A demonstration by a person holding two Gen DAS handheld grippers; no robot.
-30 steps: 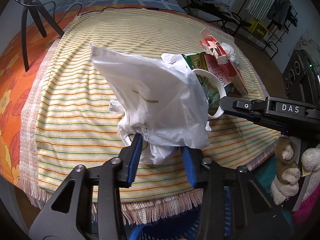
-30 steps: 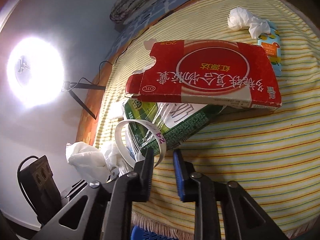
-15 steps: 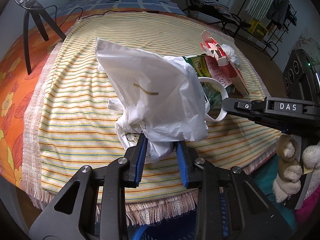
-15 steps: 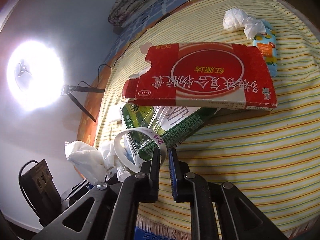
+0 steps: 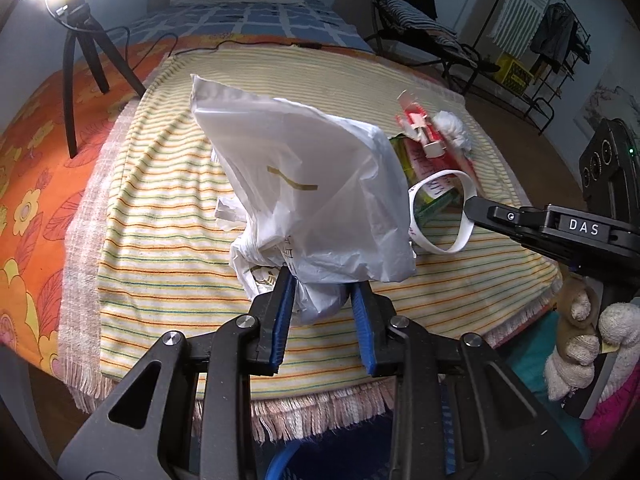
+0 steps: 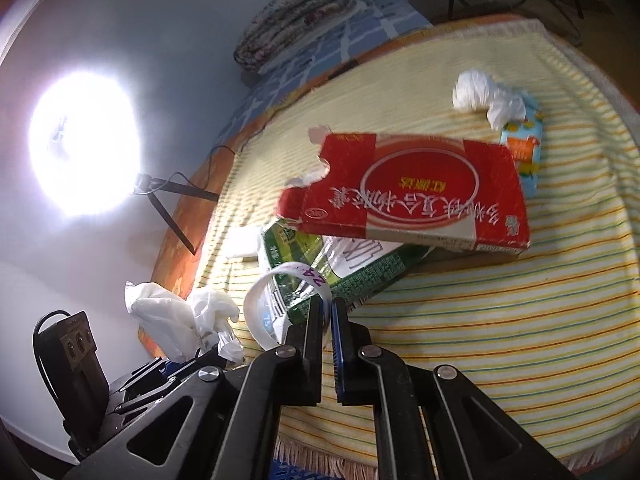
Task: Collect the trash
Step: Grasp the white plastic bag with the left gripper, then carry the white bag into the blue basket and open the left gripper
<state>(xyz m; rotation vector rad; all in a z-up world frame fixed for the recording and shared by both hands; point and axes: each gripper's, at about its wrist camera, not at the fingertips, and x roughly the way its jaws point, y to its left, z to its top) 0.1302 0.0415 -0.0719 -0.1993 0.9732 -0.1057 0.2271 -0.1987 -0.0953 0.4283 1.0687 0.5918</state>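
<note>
My left gripper [image 5: 322, 300] is shut on the crumpled base of a white plastic bag [image 5: 304, 192] and holds it above the striped cloth. My right gripper [image 6: 327, 312] is shut on a white paper band [image 6: 276, 304], also seen in the left wrist view [image 5: 440, 216]. Behind the band lie a green packet [image 6: 320, 264], a torn red carton [image 6: 404, 192] on top of it, a crumpled white tissue [image 6: 484, 96] and a small blue and orange packet [image 6: 524, 144]. The bag also shows in the right wrist view [image 6: 180, 316].
The yellow striped cloth [image 5: 168, 208] covers an orange flowered bed. A tripod with a bright ring light [image 5: 80, 64] stands at the far left. A blue basket rim [image 5: 280, 460] shows below the cloth's fringed front edge. A chair and clothes rack stand beyond.
Both grippers have closed: the left on the bag's base, the right on the white band. The bag and band have lifted slightly off the cloth.
</note>
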